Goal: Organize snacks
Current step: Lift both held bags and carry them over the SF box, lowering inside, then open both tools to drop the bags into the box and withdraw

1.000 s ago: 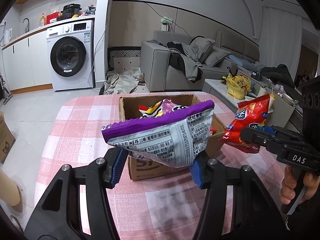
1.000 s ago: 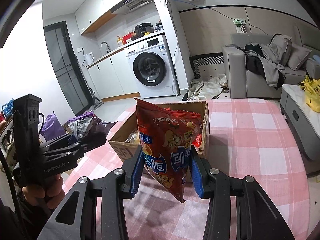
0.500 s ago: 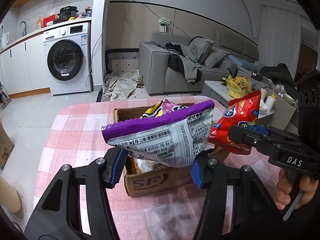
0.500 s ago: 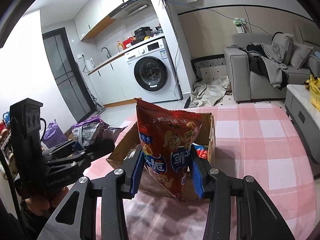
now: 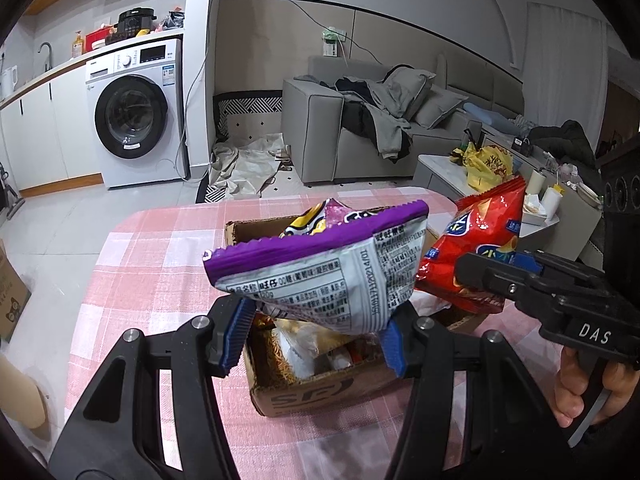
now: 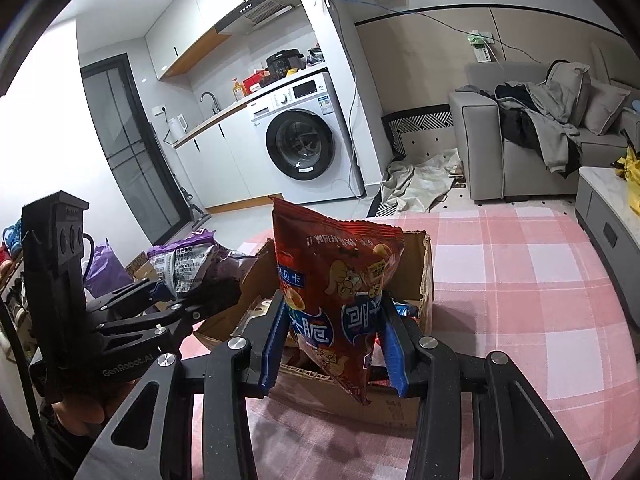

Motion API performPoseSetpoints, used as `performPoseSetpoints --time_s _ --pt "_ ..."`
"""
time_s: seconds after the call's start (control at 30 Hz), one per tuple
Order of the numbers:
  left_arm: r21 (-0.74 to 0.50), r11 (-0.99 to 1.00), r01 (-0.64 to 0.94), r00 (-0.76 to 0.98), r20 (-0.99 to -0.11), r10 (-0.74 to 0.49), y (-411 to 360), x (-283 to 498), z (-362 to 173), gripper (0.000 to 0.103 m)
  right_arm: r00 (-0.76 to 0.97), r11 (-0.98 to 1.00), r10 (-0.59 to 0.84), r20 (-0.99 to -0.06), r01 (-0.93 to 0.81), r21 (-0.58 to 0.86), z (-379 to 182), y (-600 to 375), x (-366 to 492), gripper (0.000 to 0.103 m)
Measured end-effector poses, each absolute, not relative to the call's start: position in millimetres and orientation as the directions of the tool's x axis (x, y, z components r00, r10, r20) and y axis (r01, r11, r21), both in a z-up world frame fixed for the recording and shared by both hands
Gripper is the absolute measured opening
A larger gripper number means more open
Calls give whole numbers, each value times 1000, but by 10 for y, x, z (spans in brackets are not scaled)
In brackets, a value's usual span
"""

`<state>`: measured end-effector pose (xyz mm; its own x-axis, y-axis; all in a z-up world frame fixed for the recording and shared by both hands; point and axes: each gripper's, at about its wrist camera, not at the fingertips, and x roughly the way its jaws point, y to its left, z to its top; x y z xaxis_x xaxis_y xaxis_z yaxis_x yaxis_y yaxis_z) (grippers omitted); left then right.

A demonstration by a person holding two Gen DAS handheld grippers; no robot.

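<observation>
Left wrist view: left gripper (image 5: 316,328) clamps purple bag (image 5: 320,272), right gripper (image 6: 334,346) clamps red bag (image 6: 340,292); both hang over box (image 5: 320,392), next lower and release

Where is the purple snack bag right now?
The purple snack bag is clamped in the left tool, held in the air just above the open cardboard box on the pink checked table, left of the red bag.

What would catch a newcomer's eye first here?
Two snack bags held up over an open cardboard box of snacks on the pink checked table. The left gripper clamps a purple bag; the right gripper clamps a red bag.
</observation>
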<state>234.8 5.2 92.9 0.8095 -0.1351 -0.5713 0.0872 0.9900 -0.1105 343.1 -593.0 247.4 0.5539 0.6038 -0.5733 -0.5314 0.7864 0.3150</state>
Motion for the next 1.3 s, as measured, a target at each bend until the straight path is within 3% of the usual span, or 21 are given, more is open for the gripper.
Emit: performPoseSetpoints --time_s 0.67,1.17,1.23,1.3 --pt "-122 988 99 771 -619 -153 -12 3009 523 52 539 793 592 -599 -520 316 2171 -5765 3703 43" --pt "-54 993 102 755 -646 -113 -179 3293 327 52 536 798 569 -624 -544 259 2107 -5664 3809 43" --pt "-55 993 108 749 -652 -118 -211 3314 301 52 542 801 563 -624 -543 252 2125 -5667 3793 46" --pt "-61 993 105 746 -655 -119 -228 3310 310 54 556 806 558 -616 -539 245 2156 -5698 3758 57"
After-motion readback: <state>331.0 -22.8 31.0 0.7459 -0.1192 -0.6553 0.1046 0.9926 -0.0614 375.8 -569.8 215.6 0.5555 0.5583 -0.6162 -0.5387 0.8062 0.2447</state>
